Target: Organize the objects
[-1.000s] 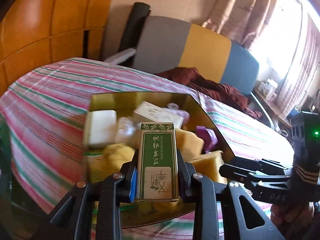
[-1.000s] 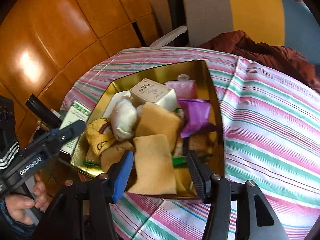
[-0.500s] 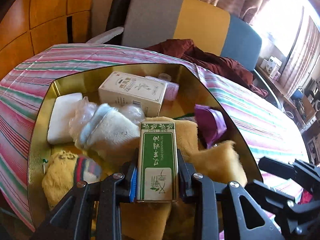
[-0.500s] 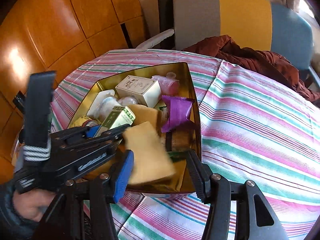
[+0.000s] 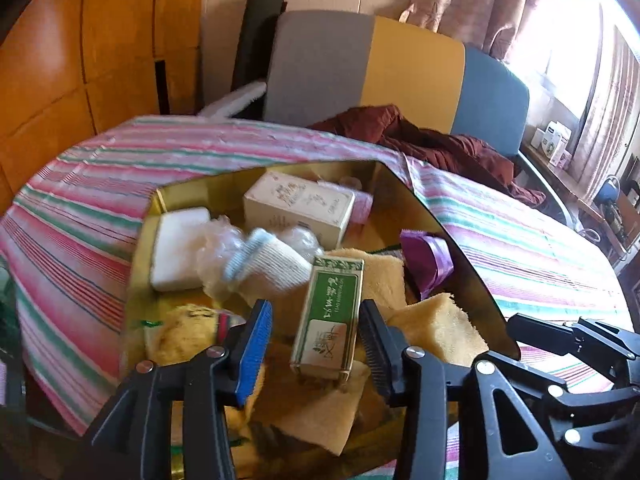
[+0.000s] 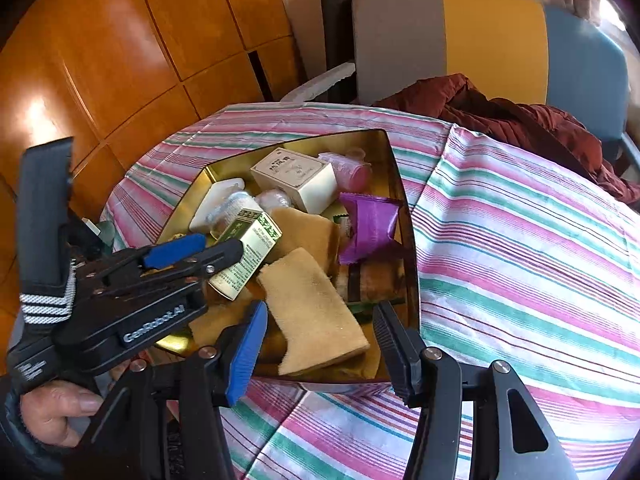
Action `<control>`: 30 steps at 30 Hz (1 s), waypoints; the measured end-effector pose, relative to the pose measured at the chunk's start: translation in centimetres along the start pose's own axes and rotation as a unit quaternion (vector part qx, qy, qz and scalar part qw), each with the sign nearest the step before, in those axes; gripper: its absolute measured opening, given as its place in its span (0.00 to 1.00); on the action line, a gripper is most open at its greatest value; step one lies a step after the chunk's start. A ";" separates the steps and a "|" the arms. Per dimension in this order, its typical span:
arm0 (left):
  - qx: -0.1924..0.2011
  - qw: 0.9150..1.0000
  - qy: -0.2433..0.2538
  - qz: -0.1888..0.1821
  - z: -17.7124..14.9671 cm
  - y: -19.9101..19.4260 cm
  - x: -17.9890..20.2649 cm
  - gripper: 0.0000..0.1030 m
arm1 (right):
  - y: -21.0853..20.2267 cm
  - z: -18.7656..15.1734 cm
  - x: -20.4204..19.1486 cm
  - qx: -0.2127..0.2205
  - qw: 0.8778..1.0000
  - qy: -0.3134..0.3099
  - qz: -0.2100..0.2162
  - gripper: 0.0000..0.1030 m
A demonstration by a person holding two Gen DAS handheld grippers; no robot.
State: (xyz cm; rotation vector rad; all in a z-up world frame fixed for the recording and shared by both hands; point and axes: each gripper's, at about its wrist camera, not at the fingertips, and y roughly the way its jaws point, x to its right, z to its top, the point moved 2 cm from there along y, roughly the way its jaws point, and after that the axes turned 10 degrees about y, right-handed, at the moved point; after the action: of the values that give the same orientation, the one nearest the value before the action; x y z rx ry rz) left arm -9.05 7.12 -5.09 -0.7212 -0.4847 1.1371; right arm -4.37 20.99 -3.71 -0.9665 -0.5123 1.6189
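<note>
A green and white carton (image 5: pixel 330 312) leans upright on yellow cloths inside a gold tin (image 5: pixel 460 248). My left gripper (image 5: pixel 316 320) straddles it with its jaws opening; the blue pad stands clear on the left and the black pad sits close on the right without pressing. The right wrist view shows the same carton (image 6: pixel 250 248) just ahead of the left gripper (image 6: pixel 220 246), over the tin's (image 6: pixel 404 208) left side. My right gripper (image 6: pixel 320 320) hangs open above the tin's near edge, over a yellow cloth (image 6: pixel 316 308) and holding nothing.
The tin also holds a cream box (image 5: pixel 298 208), a white bar (image 5: pixel 178 248), a wrapped white sock (image 5: pixel 268 264) and a purple packet (image 5: pixel 426 256). A striped tablecloth (image 6: pixel 520 240) covers the table. A dark red garment (image 6: pixel 500 116) lies on the chair behind.
The left gripper carried the green carton over the tin, lowered it onto the cloths and spread its jaws off it. The carton now leans free. The right gripper stayed put.
</note>
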 end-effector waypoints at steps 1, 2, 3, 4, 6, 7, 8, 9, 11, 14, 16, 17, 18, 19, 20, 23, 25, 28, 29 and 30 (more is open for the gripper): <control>0.005 1.000 0.001 0.005 0.0 -0.5 -0.1 0.45 | -0.1 -0.1 -0.2 0.001 1.000 -0.001 0.001 0.56; 0.011 1.000 0.000 0.011 0.1 -1.0 -0.3 0.45 | -0.2 -0.1 -0.3 0.003 1.000 -0.002 0.001 0.57; 0.016 1.000 -0.001 0.017 0.1 -1.5 -0.4 0.45 | -0.3 -0.2 -0.4 0.005 1.000 -0.003 0.001 0.58; 0.021 1.000 -0.002 0.023 0.0 -2.0 -0.5 0.45 | -0.5 -0.2 -0.6 0.008 1.000 -0.002 0.001 0.62; 0.031 0.999 -0.001 0.034 0.0 -2.9 -0.7 0.45 | -0.7 -0.3 -0.7 0.012 1.000 0.000 0.002 0.67; 0.033 0.999 -0.001 0.039 0.0 -3.3 -0.8 0.45 | -0.8 -0.3 -0.8 0.014 1.000 0.000 0.002 0.67; 0.036 0.998 -0.003 0.044 -0.1 -3.7 -0.9 0.45 | -0.9 -0.4 -1.0 0.016 1.000 -0.001 0.002 0.67; 0.039 0.998 -0.006 0.047 -0.2 -4.1 -1.1 0.45 | -1.0 -0.5 -1.1 0.018 1.000 -0.002 0.002 0.68; 0.043 0.998 -0.013 0.054 -0.3 -4.8 -1.4 0.46 | -1.2 -0.6 -1.4 0.024 1.000 -0.004 -0.001 0.73; 0.047 0.996 -0.018 0.071 -0.5 -5.7 -1.5 0.46 | -1.6 -0.9 -1.8 0.038 0.999 -0.007 -0.009 0.76; 0.050 0.995 -0.021 0.081 -0.7 -6.4 -1.7 0.46 | -1.8 -1.2 -1.9 0.046 0.999 -0.009 -0.017 0.77; 0.052 0.995 -0.025 0.084 -0.8 -6.8 -1.7 0.47 | -2.0 -1.3 -2.0 0.051 0.998 -0.012 -0.023 0.78; 0.053 0.994 -0.030 0.086 -0.8 -7.1 -1.8 0.50 | -2.1 -1.5 -2.1 0.055 0.998 -0.014 -0.028 0.78; 0.054 0.994 -0.035 0.087 -0.9 -7.4 -1.9 0.57 | -2.1 -1.6 -2.2 0.057 0.998 -0.015 -0.031 0.78; 0.060 0.994 -0.041 0.084 -0.9 -7.9 -1.9 0.64 | -2.2 -1.8 -2.2 0.060 0.997 -0.016 -0.034 0.78; 0.073 0.992 -0.053 0.086 -1.0 -9.0 -2.0 0.71 | -2.3 -2.4 -2.5 0.068 0.997 -0.021 -0.040 0.78; 0.082 0.990 -0.053 0.098 -1.2 -9.5 -1.9 0.71 | -2.4 -2.8 -2.7 0.072 0.996 -0.024 -0.044 0.78; 0.092 0.986 -0.051 0.130 -1.4 -10.1 -1.8 0.71 | -2.3 -3.2 -3.1 0.073 0.996 -0.028 -0.043 0.78; 0.094 0.985 -0.049 0.140 -1.5 -10.1 -1.7 0.71 | -2.2 -3.3 -3.2 0.072 0.996 -0.029 -0.042 0.78; 0.092 0.984 -0.048 0.145 -1.5 -10.1 -1.7 0.71 | -2.2 -3.3 -3.3 0.071 0.996 -0.030 -0.041 0.78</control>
State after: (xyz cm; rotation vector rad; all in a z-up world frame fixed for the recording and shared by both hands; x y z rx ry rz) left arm -2.21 2.69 1.27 -0.5883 -0.3569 1.4746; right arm -0.27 17.90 -2.89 -0.7835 -0.4657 1.5926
